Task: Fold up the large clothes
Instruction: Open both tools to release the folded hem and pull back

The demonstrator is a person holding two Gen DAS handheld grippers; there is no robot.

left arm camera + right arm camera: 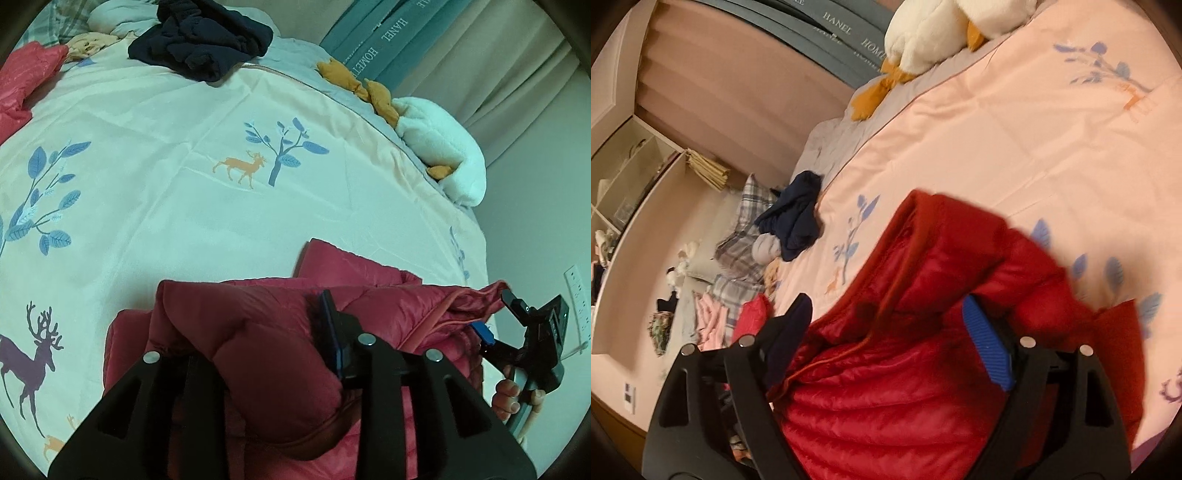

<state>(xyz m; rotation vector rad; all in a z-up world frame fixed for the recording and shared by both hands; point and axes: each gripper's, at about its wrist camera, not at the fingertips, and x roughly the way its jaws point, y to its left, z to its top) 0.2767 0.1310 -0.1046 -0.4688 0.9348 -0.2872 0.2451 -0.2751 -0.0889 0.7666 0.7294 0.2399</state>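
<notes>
A red quilted puffer jacket [266, 332] lies bunched at the near edge of the bed. My left gripper [258, 354] is shut on a thick fold of it; its blue-padded finger [332, 332] presses into the fabric. The right gripper [495, 314] shows at the right in the left wrist view, clamped on the jacket's hem. In the right wrist view the jacket [916, 350] fills the space between the fingers of my right gripper [890, 332], which is shut on it, with the blue pad [990, 350] against the fabric. The jacket is lifted a little off the bed.
The bed has a pale deer-print cover [240, 166]. A dark navy garment [203, 40] lies at the far side, another red garment [22, 85] at far left. A white and orange plush toy [436, 136] sits on the right edge. Curtains, shelves and plaid pillows [746, 229] stand beyond.
</notes>
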